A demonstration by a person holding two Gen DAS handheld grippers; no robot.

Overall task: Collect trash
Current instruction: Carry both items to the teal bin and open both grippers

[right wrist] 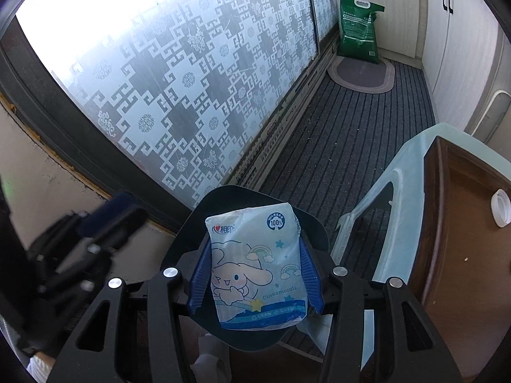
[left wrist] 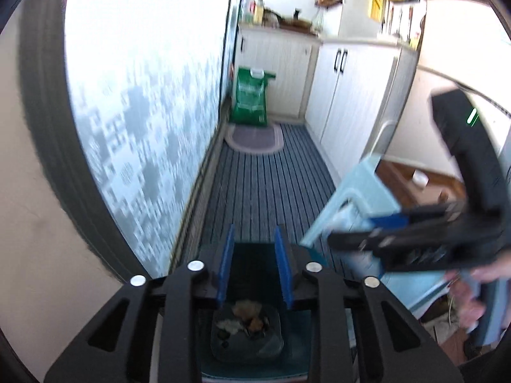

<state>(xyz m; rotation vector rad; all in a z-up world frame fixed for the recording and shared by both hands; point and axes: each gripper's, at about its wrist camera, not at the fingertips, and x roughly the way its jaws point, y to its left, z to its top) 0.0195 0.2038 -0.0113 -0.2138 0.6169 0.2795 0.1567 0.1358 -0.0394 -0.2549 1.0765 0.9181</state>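
My right gripper [right wrist: 255, 274] is shut on a pale blue tissue pack [right wrist: 255, 268] printed with a cartoon dog, and holds it above a dark bin [right wrist: 179, 242]. My left gripper [left wrist: 254, 265] is open with nothing between its blue fingers; below it the dark bin [left wrist: 268, 348] holds scraps of trash [left wrist: 246, 316]. The right gripper also shows blurred at the right of the left wrist view [left wrist: 361, 239]. The left gripper shows blurred at the left of the right wrist view [right wrist: 105, 220].
A pale blue plastic stool [right wrist: 383, 198] stands right of the bin, with a brown wooden tray [right wrist: 463, 229] and a white cap [right wrist: 501, 207] on it. A green sack [right wrist: 359, 30] and an oval mat [right wrist: 361, 73] lie at the far end. Patterned glass doors [right wrist: 191, 79] run along the left, white cabinets [right wrist: 456, 41] along the right.
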